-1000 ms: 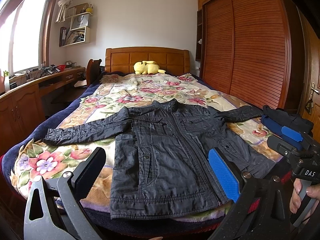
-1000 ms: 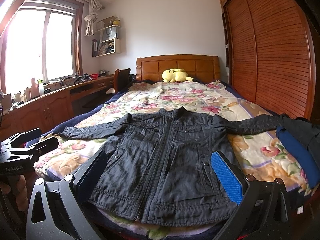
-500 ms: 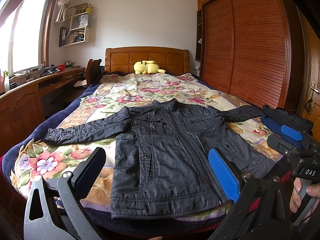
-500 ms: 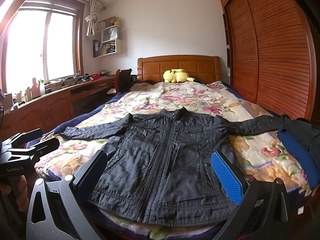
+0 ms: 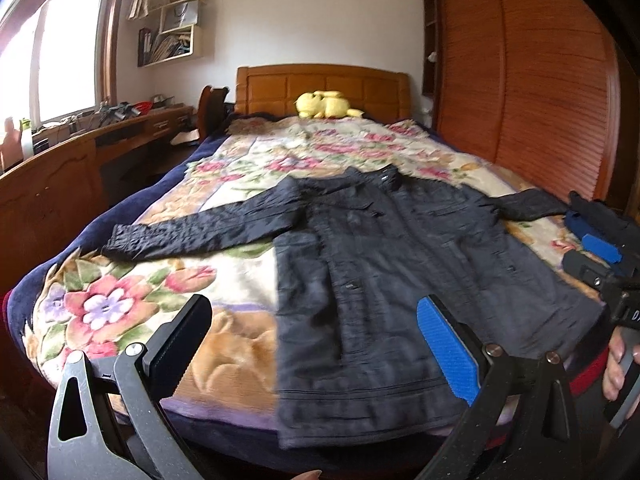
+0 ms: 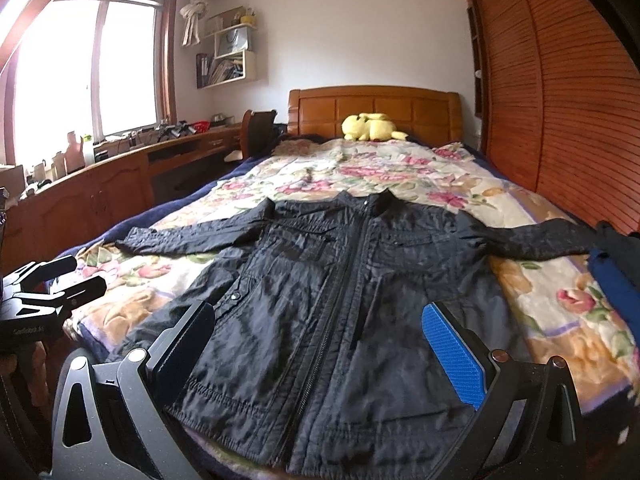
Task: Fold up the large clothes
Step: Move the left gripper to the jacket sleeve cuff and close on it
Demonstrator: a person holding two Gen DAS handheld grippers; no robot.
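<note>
Black jacket (image 6: 340,300) lies flat, front up and zipped, sleeves spread, on the floral blanket (image 5: 120,300) at the foot of the bed. Left gripper (image 5: 316,344) and right gripper (image 6: 320,344) both hover over the hem edge, jaws wide apart, holding nothing. Dark folded clothes (image 6: 616,264) sit by the right cuff. Yellow plush (image 6: 372,126) at headboard; desk (image 6: 120,176) left, wardrobe (image 6: 560,100) right.

My left gripper (image 5: 316,340) and right gripper (image 6: 320,344) are black, triangular-slotted frames with silver screws; each carries one blue ribbed pad (image 5: 448,352) and one black.
</note>
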